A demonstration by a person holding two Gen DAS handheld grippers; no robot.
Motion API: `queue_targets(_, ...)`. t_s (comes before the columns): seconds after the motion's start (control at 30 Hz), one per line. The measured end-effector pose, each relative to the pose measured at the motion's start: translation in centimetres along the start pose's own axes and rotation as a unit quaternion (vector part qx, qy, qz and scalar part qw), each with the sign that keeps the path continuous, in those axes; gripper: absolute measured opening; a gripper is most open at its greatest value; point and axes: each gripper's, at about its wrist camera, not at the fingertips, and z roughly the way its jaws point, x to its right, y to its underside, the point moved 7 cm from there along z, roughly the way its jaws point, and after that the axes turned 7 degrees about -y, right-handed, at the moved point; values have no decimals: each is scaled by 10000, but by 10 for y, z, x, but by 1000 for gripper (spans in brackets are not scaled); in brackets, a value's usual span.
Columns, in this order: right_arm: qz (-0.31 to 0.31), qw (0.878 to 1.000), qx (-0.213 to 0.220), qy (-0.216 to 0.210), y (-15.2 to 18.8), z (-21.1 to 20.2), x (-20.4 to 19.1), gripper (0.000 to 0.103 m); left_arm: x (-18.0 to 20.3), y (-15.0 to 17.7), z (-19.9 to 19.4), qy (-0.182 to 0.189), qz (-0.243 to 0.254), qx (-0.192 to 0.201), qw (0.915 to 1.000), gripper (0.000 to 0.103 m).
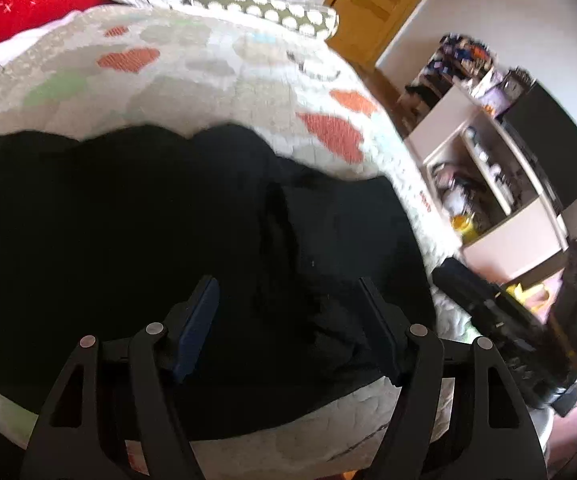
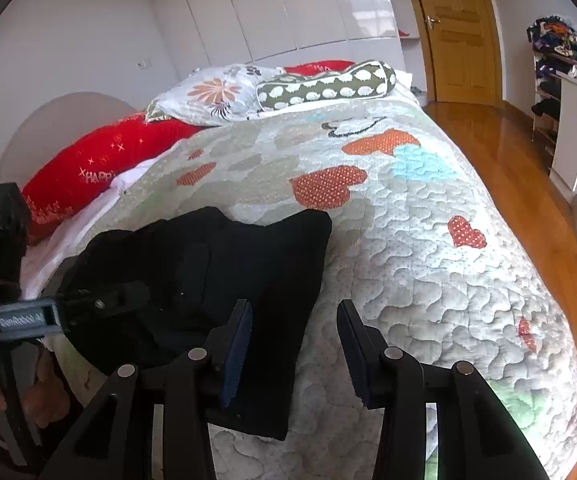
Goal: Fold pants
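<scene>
A bed with a quilted bedspread, pale with orange hearts, fills most of both views. On it lie the black pants, bunched into a wide dark mass across the middle and lower left of the left wrist frame; in the right wrist frame they sit at lower centre-left, near the bed's near edge.

The left gripper is low in its own frame, jaws spread wide with nothing between the pads, both fingers shown against the black cloth; contact cannot be told. It also appears at the left edge of the right wrist view, reaching over the pants. The right gripper has its jaws spread too: one finger shows against the pants' right edge, the other against bare quilt.

At the head of the bed lie a red pillow, a floral pillow and a spotted green bolster. A wooden door stands upper right, white shelves at the right
</scene>
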Motion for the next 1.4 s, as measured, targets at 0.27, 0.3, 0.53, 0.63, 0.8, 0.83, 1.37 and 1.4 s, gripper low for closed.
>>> queue_targets(0.27, -57, 9997, 225, -57, -14, -6, -8, 43, 27, 1, 22, -248, 424, 37, 9988, 29)
queue_targets(0.3, -125, 9996, 248, -84, -17, -5, -12, 43, 26, -1, 21, -219, 410, 80, 9989, 19)
queue_targets(0.53, -769, 9967, 145, -226, -28, 27, -46, 42, 0, -14, -4, -723, 437, 528, 9950, 14)
queue_targets(0.63, -841, 9961, -211, -143, -18, 63, -47, 40, -11, -4, 12, -882, 335, 407, 9947, 16)
queue_targets(0.8, -899, 9943, -565, -13, -2, 90, -40, 40, -17, -3, 9, -800, 215, 371, 9959, 25)
queue_targets(0.83, -807, 9950, -573, -99, -4, 84, -40, 40, -19, -4, 6, -789, 192, 373, 9960, 28)
queue_targets(1.37, -841, 9933, -753, -264, 33, 59, -61, 56, -37, 7, -15, -1175, 126, 641, 9909, 41)
queue_targets(1.4, -808, 9940, -687, -259, 29, 55, -62, 55, -38, 7, -18, -1207, 114, 687, 9902, 41)
